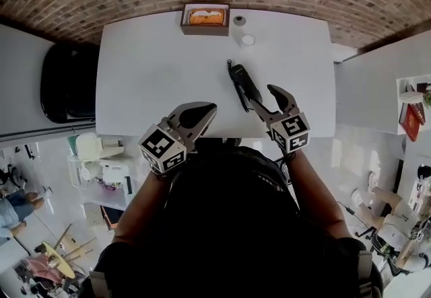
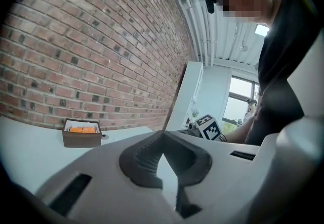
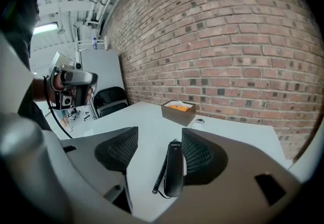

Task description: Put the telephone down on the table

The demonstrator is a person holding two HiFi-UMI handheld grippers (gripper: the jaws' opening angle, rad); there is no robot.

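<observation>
A black telephone handset with a coiled cord lies flat on the white table, near its front edge. My right gripper stands open at the handset's near end. In the right gripper view the handset rests on the table between the spread jaws of that gripper, close against the right pad. My left gripper hovers over the table's front edge, left of the phone, with nothing in it. Its pads meet at the tips in the left gripper view.
A brown box with something orange inside sits at the table's far edge against the brick wall. Two small round objects lie right of it. A black chair stands off the table's left side.
</observation>
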